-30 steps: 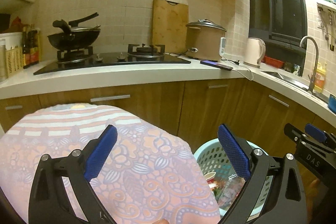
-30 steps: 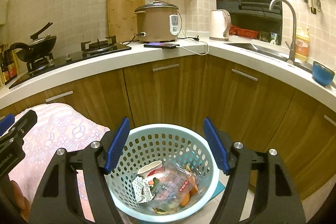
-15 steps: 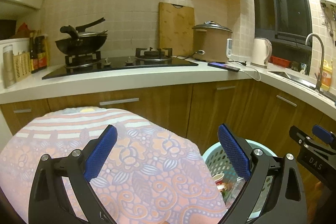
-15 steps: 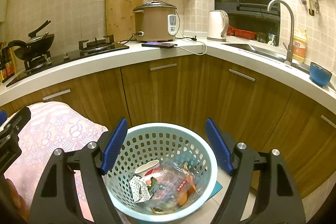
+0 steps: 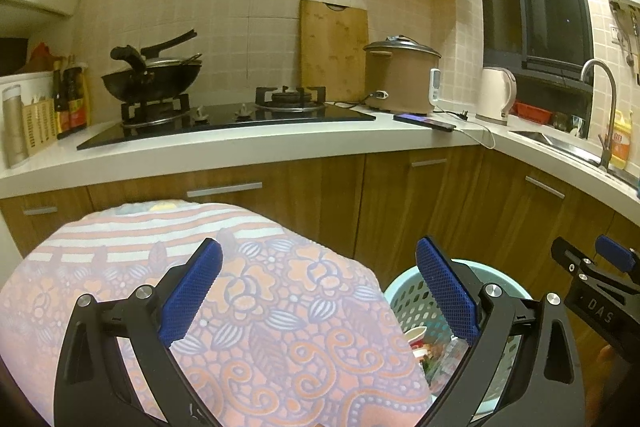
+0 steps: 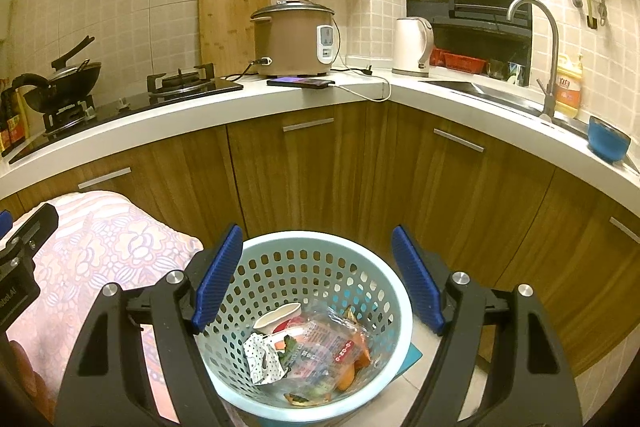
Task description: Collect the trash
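Right gripper point(image 6: 316, 277) jaws wide apart, nothing between the pads; poised over pale blue perforated basket point(image 6: 362, 251) on the floor. Trash point(image 6: 308, 351) lies in the basket bottom: crumpled wrappers, a paper cup, orange scraps. Left gripper point(image 5: 318, 287) also spread wide and empty, above a pink floral cloth point(image 5: 256, 327) just left of the basket. Behind: wooden cabinets point(image 6: 332, 167), white counter point(image 6: 192, 111), then rice cooker point(image 6: 294, 41), kettle point(image 6: 414, 47), wok point(image 5: 154, 77), faucet point(image 6: 540, 39) by the tiled wall
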`<action>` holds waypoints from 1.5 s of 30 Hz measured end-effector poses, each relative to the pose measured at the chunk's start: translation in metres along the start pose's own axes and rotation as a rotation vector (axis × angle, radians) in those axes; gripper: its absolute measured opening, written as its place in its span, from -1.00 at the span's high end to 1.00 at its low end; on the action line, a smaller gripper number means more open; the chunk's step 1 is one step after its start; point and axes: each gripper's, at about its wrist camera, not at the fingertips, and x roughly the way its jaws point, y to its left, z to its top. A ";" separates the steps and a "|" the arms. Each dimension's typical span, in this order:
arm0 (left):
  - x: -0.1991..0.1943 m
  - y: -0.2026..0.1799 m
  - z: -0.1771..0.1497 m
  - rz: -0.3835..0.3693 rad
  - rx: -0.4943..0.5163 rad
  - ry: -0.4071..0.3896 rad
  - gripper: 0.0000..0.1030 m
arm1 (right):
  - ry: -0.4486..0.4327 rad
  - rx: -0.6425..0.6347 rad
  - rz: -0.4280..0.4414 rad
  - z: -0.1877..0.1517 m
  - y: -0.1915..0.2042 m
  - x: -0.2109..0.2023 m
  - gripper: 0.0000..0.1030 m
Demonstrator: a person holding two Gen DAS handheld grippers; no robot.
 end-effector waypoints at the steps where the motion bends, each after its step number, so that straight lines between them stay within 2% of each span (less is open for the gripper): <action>1: 0.000 0.000 0.000 0.000 -0.001 0.001 -0.83 | -0.001 0.000 -0.001 0.000 0.000 0.000 -0.42; 15: 0.002 -0.002 -0.001 0.016 0.008 0.012 -0.83 | 0.001 0.001 0.000 -0.001 -0.002 -0.001 -0.42; 23: 0.006 -0.005 -0.004 -0.009 0.007 0.042 -0.83 | 0.007 -0.001 0.004 -0.003 -0.002 0.001 -0.42; 45: 0.007 -0.008 -0.005 0.001 0.027 0.046 -0.83 | 0.009 0.004 0.016 -0.002 -0.002 0.002 -0.42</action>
